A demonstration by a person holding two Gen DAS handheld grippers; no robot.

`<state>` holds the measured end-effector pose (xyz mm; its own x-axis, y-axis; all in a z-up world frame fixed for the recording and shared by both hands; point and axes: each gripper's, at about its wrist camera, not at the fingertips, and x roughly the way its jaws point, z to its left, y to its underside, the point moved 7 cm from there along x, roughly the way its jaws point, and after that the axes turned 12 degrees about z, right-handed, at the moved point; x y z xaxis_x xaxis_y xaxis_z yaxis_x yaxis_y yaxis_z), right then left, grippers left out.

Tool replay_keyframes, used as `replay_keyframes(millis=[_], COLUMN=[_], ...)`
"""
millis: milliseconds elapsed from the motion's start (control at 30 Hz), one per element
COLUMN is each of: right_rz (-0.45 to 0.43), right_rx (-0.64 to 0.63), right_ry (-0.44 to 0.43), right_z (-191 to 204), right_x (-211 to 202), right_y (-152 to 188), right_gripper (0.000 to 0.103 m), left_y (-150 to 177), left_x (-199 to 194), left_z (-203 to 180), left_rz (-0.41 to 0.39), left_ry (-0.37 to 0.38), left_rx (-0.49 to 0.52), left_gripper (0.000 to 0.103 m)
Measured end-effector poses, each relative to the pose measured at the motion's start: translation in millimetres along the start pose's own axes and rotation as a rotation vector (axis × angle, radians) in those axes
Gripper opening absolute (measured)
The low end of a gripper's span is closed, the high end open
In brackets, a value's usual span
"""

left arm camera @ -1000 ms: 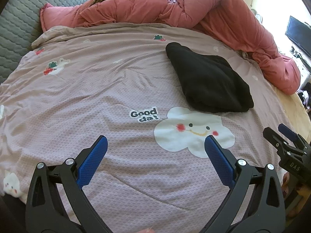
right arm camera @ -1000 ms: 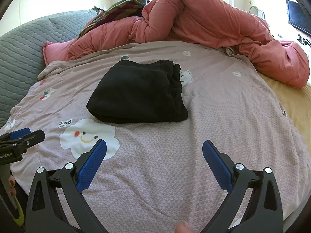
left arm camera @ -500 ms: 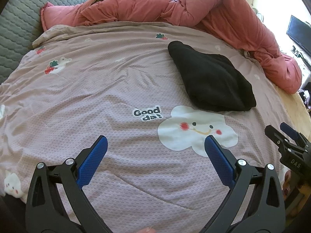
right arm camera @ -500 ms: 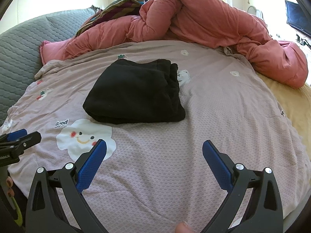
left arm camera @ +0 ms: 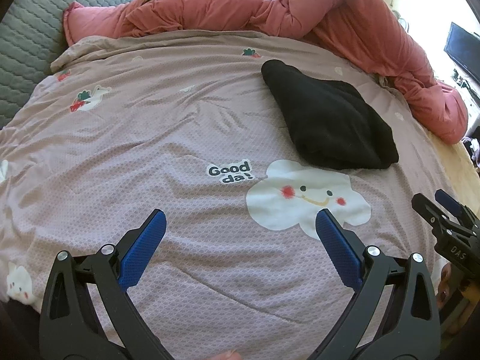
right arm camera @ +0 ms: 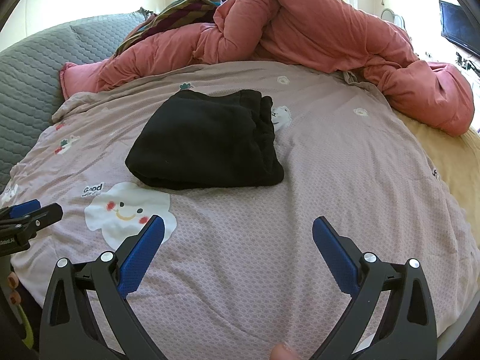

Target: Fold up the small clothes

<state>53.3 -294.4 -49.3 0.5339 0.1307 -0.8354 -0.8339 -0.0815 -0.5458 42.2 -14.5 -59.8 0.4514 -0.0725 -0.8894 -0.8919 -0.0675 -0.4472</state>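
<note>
A folded black garment [left arm camera: 327, 120] lies on the mauve printed bedsheet [left arm camera: 168, 138], just beyond a white smiling-cloud print [left arm camera: 306, 201]. It also shows in the right wrist view [right arm camera: 207, 144], with its gathered waistband at the right side. My left gripper [left arm camera: 240, 222] is open and empty, low over the sheet, well short of the garment. My right gripper [right arm camera: 238, 231] is open and empty, also near the bed's front edge. Each gripper shows at the edge of the other's view: the right one [left arm camera: 438, 210], the left one [right arm camera: 30, 213].
A bunched pink duvet [right arm camera: 315, 33] runs along the back and right of the bed. A striped cloth [right arm camera: 180, 9] lies on it. A grey quilted headboard [right arm camera: 33, 60] stands at the left. A yellow mattress edge [right arm camera: 444, 156] and a dark screen [right arm camera: 459, 27] are at the right.
Both grippers have drawn back slightly toward the front edge of the bed; the black garment sits a little farther off in both views. Jaws stay open.
</note>
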Motion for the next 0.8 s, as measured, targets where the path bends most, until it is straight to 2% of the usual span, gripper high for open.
replay_keyframes(millis=[167,267,367,433,500,533,567,633,700,733,800], right_rz=[0.015,0.018,0.018,0.007,0.002,-0.002,-0.003,0.01,0.021,0.044,0.082], right_rx=[0.033,0.092,0.181,0.297,0.405,0.497,0.56,0.726,0.852,0.931,1.065], right_ry=[0.018,0.06,0.143,0.246,0.322,0.379,0.427,0.566,0.668,0.754,0.82], right_z=[-9,-30,-71,-121,-165,-200,-225,-289,-335,-363,-395], right_x=[3,-1,-11,-25,-38,-48,-56,-79,-98,-111,-125], right_y=[7,10,16,25,39,53,65,103,140,167,207], right_gripper=[0.098,0.098,0.098,0.098,0.098,0.098,0.098,0.098,0.098,0.098,0.098], left_y=[1,1,-2,-9,-17,-20,-25,-33,-38,-40,-44], left_x=[7,14,20,19,17,17,18,18,18,17,11], left_z=[7,20,46,70,103,121,150,205,253,280,342], left_rz=[0.032,0.064,0.085,0.073,0.055,0.052,0.057,0.061,0.065,0.066,0.056], left_ry=[-0.038,-0.091,-0.086,-0.071,-0.098,-0.119,-0.152,-0.207,-0.227,-0.246,-0.327], left_rx=[-0.011,-0.039,-0.09,-0.14,-0.192,-0.223,-0.267,-0.366,-0.447,-0.498,-0.603], left_gripper=[0.093,0.093,0.093,0.093,0.093,0.093,0.093,0.093,0.093,0.093,0.093])
